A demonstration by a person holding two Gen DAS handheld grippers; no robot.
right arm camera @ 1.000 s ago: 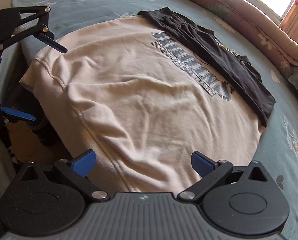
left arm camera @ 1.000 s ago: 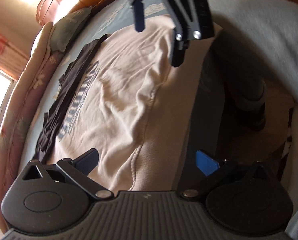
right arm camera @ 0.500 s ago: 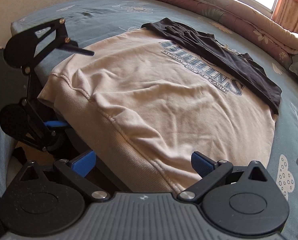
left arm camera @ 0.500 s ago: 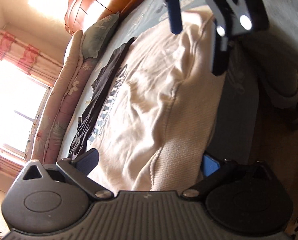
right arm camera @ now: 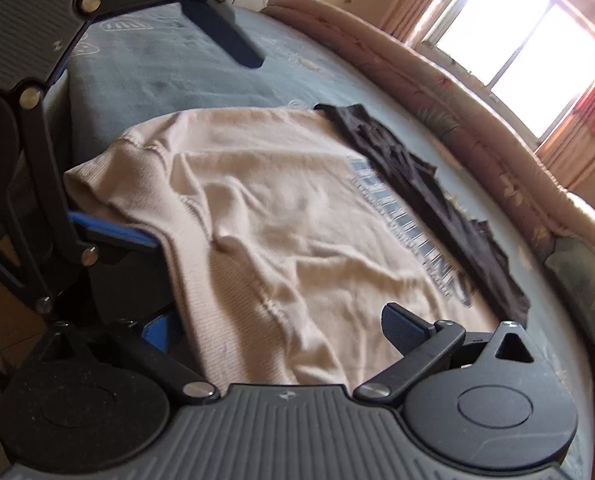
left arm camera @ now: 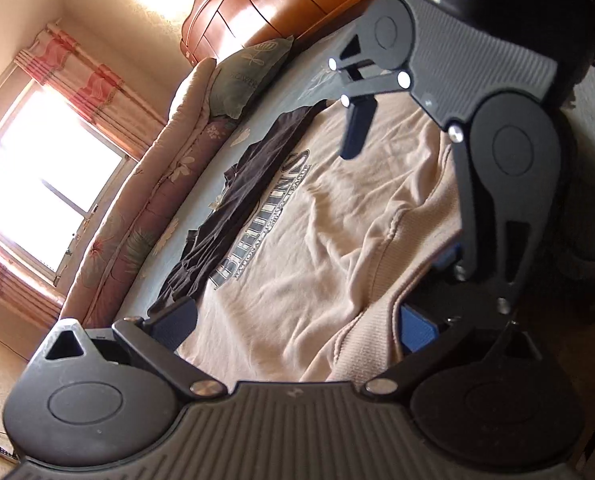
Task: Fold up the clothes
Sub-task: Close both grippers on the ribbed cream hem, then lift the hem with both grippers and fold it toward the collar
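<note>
Spreading wide at the near edge of a bed [right arm camera: 145, 76], both hand-held grippers frame the ribbed hem of a cream sweatshirt [left arm camera: 329, 240] that lies flat, print side up, on the blue-grey bedsheet. The left gripper [left arm camera: 293, 326] has its fingers well apart, one blue pad over the cloth and the other below the hem where it droops off the mattress edge. The right gripper [right arm camera: 273, 330] is likewise spread, its fingers set to either side of the hem, with fabric lying between them; neither tool has closed on the cloth. In the left wrist view the right gripper looms at the far right, and in the right wrist view the left gripper fills the left side, one blue finger tucked under the hem's corner. A dark garment [right arm camera: 425, 204] lies along the sweatshirt's far edge, overlapping the blue lettering. Beyond it a rolled floral quilt [left arm camera: 145, 208] runs beside the bright window [right arm camera: 513, 44], with a green pillow [left arm camera: 249, 76] and a wooden headboard [left arm camera: 265, 4] at the bed's end.
</note>
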